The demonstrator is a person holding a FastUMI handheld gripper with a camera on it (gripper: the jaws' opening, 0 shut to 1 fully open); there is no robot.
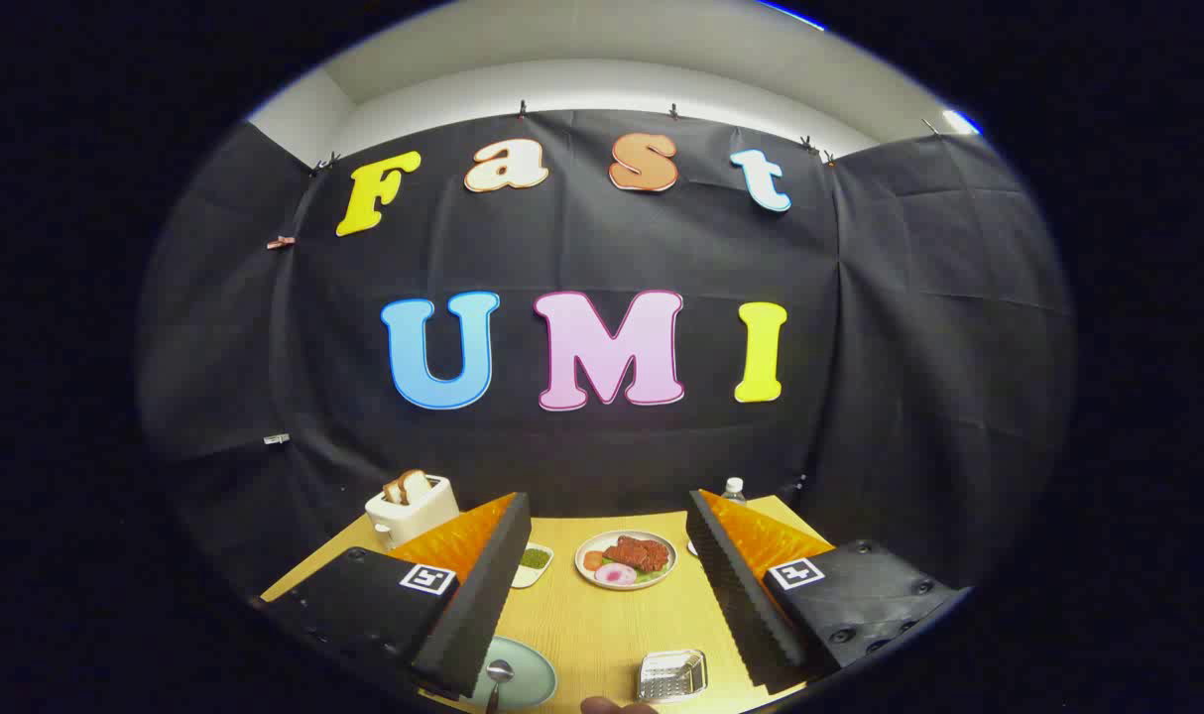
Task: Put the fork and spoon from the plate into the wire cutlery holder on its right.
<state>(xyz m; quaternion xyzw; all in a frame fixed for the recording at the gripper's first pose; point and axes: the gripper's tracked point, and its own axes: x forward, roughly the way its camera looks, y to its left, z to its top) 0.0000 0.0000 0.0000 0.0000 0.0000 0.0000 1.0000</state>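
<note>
One spoon on show, holder close by

One spoon [498, 676] lies on a pale green plate [535, 666] near the table's [602, 615] front edge. Its bowl points away from the camera and its handle runs back toward the viewer, so its long axis runs near to far. Whether a fork lies with it cannot be told. One wire holder [672, 676] sits well to the right of the plate, apart from it.

The gripper [609, 595] hangs above the table with its two fingers spread wide, holding nothing. The spoon sits just beside the left finger's tip, on its inner side; the holder lies between the fingers, nearer the right one.

Beyond the fingers stand one food plate [626, 559], one small green dish [533, 563], one toaster [412, 506] with bread in it and one bottle [733, 489].
</note>
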